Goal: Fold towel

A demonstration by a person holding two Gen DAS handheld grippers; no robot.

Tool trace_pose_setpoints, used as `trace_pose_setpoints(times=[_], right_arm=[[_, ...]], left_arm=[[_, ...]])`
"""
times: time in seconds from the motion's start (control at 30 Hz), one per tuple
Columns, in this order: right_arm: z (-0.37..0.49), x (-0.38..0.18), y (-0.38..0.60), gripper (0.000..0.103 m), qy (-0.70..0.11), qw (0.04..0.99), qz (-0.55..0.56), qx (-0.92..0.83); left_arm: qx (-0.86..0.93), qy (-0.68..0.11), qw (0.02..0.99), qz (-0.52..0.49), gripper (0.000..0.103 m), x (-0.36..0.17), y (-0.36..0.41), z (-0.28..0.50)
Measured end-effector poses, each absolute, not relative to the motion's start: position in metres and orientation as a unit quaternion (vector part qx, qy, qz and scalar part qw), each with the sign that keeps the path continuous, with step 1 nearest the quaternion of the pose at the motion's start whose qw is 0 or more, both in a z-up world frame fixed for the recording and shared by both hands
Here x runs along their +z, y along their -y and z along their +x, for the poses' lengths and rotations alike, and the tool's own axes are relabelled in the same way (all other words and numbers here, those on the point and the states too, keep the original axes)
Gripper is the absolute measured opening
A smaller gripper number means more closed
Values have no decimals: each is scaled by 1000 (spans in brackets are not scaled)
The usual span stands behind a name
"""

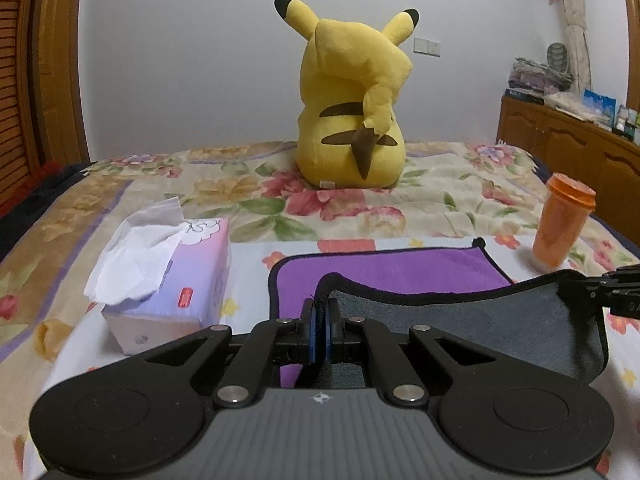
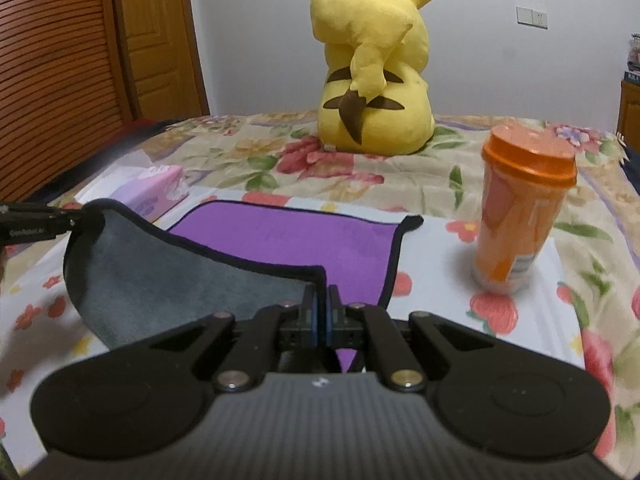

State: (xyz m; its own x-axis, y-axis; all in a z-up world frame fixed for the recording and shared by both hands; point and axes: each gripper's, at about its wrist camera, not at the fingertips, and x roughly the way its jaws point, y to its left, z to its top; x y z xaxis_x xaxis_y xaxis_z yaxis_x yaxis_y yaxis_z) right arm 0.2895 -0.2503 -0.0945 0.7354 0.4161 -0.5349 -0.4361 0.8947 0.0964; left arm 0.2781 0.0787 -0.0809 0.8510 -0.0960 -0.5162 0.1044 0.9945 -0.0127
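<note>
Purple-and-grey microfibre towel with black trim [image 1: 400,272] on floral bedspread [image 1: 280,200], near edge lifted; left gripper [image 1: 320,312] clamped on one corner, right gripper [image 2: 320,300] clamped on other, orange lidded tumbler [image 2: 520,208] beside

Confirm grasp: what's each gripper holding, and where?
Both hold the purple-and-grey towel: left gripper and right gripper each pinch a near corner, lifted.

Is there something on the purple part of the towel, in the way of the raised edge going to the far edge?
Nothing visible. The left gripper and right gripper each pinch a near corner of the towel. The cup and tissue box stand beside it, off the cloth.
</note>
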Motion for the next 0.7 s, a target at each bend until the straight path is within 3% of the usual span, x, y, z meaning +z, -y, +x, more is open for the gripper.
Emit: trace_pose_setpoints(times=[0.7], right_arm=[[335,-82,241,5,-241,945,-58,215]], left_arm=[[-48,-245,968,19,7,-69,-77,335]])
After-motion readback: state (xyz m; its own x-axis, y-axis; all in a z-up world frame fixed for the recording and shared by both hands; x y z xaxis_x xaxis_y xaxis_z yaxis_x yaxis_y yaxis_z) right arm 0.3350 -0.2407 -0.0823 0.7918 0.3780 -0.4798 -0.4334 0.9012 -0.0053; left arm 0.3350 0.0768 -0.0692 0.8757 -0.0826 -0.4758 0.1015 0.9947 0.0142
